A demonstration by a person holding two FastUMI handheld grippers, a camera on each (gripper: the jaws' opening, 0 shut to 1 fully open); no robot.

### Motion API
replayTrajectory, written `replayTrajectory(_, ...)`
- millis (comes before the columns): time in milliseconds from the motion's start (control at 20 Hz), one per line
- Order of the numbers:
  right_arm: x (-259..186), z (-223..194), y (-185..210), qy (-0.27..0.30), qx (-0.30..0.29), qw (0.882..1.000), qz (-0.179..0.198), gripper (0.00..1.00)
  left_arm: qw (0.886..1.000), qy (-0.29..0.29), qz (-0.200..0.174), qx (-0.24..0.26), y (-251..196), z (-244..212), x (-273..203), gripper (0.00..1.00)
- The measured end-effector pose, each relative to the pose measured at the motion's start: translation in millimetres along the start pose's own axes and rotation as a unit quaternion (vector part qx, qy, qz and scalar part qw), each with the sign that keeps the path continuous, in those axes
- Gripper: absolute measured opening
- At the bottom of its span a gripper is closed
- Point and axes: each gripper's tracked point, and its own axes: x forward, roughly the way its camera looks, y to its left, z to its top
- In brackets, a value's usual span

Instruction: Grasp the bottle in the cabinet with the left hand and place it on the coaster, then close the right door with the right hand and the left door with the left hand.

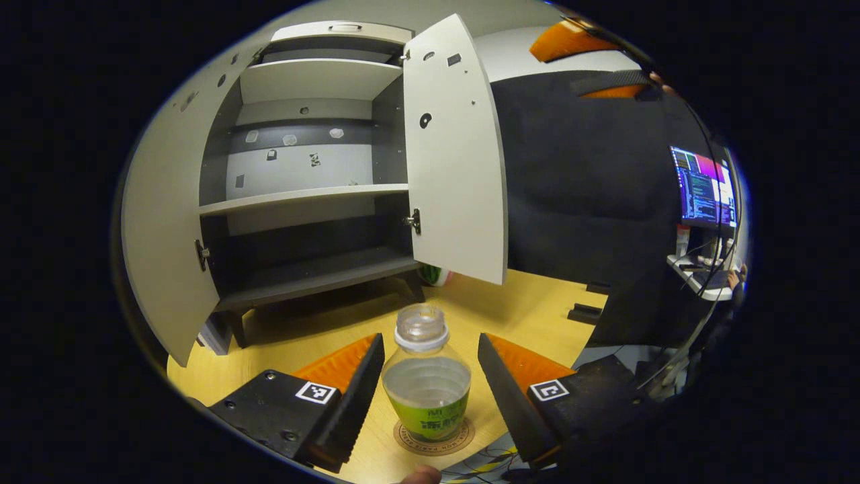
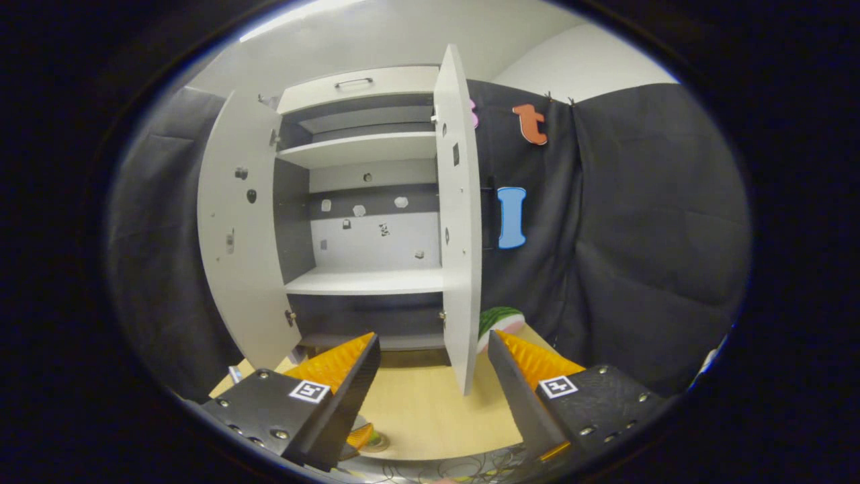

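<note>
Left gripper view: the left gripper (image 1: pixel 430 386) stands spread wide around the uncapped bottle (image 1: pixel 426 383), fingers apart from it, bottle upright on the coaster (image 1: pixel 433 438) near the table's (image 1: pixel 537 309) front edge. Right gripper (image 2: pixel 433 390) gapes, holding nothing, before the cabinet's (image 2: pixel 366 202) open doors.

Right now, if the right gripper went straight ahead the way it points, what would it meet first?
Probably the right door, standing open edge-on between the open right gripper's fingers, above bare table. Depth is hard to judge.
</note>
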Motion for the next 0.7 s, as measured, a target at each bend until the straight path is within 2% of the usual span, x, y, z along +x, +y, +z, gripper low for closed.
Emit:
replayTrajectory(150,5,23,-8,-0.024,0.001,0.999,0.022,0.98,1.000,-0.016,0.014,0.011,5,44,-8,0.89)
replayTrajectory(200,7,27,-17,-0.031,0.001,0.999,0.025,0.94,0.999,-0.028,0.016,0.007,4,63,-12,0.89)
replayTrajectory(250,9,31,-27,-0.035,-0.002,0.999,0.025,0.97,0.999,-0.037,0.020,-0.004,4,83,-16,0.89)
replayTrajectory(350,11,35,-52,-0.043,-0.005,0.999,0.017,1.00,0.998,-0.043,0.028,-0.032,4,113,-23,0.89)
replayTrajectory(400,12,36,-64,-0.045,-0.006,0.999,0.014,0.94,0.998,-0.039,0.026,-0.042,2,126,-25,0.89)
replayTrajectory(450,12,37,-75,-0.047,-0.008,0.999,0.012,0.94,0.998,-0.031,0.025,-0.049,1,136,-28,0.89)
replayTrajectory(550,14,42,-103,-0.057,-0.010,0.998,0.002,0.98,0.998,-0.016,0.035,-0.047,7,157,-36,0.90)
replayTrajectory(650,21,44,-130,-0.056,-0.007,0.998,-0.009,0.93,0.997,-0.048,0.059,-0.035,21,193,-41,0.90)
replayTrajectory(700,24,44,-142,-0.052,-0.007,0.998,-0.015,0.97,0.996,-0.057,0.068,-0.022,28,208,-43,0.90)
